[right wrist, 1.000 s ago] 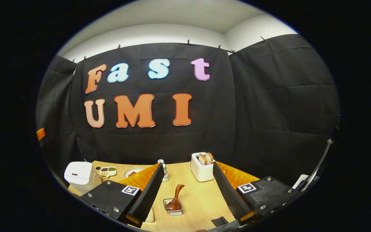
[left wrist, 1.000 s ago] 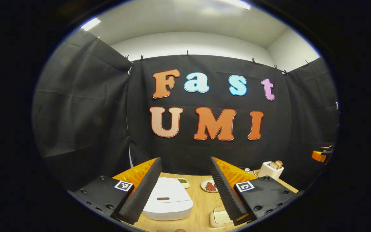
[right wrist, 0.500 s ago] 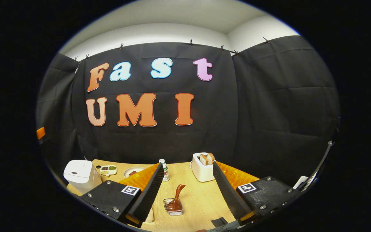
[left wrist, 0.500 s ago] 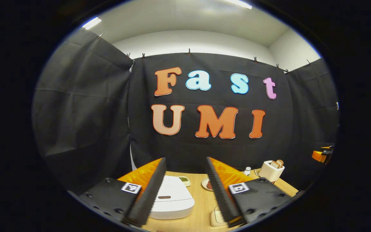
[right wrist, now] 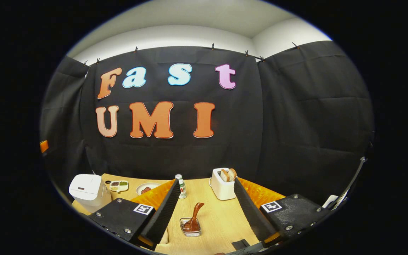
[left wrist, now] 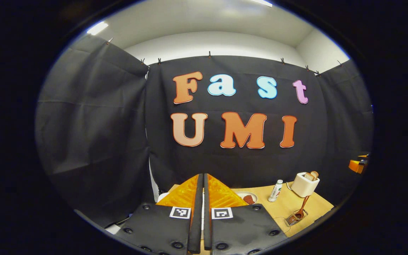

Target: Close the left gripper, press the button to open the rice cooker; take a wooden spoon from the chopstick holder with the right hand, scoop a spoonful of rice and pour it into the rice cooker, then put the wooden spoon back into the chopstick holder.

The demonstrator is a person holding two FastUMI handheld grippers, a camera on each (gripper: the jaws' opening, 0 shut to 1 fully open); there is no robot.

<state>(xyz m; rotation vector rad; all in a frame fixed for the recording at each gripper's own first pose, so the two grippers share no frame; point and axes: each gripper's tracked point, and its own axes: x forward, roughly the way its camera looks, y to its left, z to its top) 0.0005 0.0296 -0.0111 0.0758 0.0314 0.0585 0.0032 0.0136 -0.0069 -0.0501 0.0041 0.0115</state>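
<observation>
Left hand-held gripper point(left wrist: 202, 212) is pinched together on nothing; the cooker point(right wrist: 86, 190) sits below-ahead of it, mostly hidden. Right hand-held gripper point(right wrist: 206, 209) gapes wide, empty.

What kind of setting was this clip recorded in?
Likely a staged kitchen booth: black cloth walls around a wooden table holding a rice cooker, a toaster and a wooden spoon.

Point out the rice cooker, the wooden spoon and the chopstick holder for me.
rice cooker point(right wrist: 85, 189), right gripper view, on its closed lid.
wooden spoon point(right wrist: 195, 213), right gripper view, mid handle.
chopstick holder point(right wrist: 191, 232), right gripper view, front rim.
</observation>
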